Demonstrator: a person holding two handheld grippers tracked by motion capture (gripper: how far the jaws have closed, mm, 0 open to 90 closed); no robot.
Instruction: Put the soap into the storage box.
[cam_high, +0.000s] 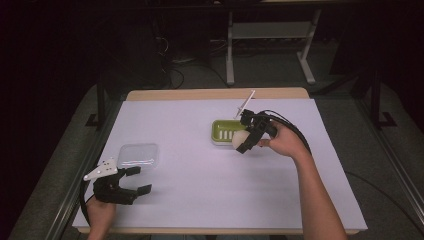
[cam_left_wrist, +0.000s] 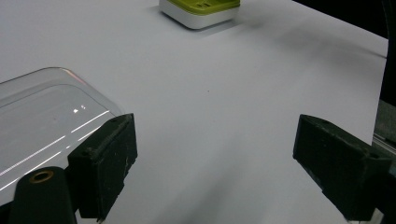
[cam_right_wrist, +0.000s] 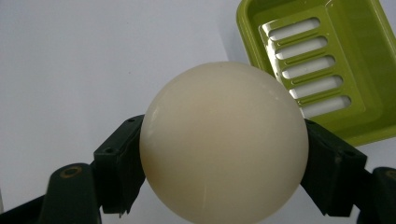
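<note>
A cream round soap bar (cam_right_wrist: 224, 140) is clamped between the jaws of my right gripper (cam_high: 243, 137), held just over the front right corner of a green slotted soap dish (cam_high: 224, 130) that sits in a white base mid-table. In the right gripper view the green dish (cam_right_wrist: 327, 60) lies beyond the soap, up and to the right. My left gripper (cam_high: 137, 181) rests open near the front left of the table with nothing between its jaws. A clear plastic lid (cam_high: 138, 154) lies flat just beyond it, and the clear lid (cam_left_wrist: 42, 121) sits left of the left jaw.
A white paper sheet (cam_high: 200, 165) covers the wooden table. A thin white stick (cam_high: 245, 103) rises from the right gripper. Table legs and cables stand on the dark floor behind.
</note>
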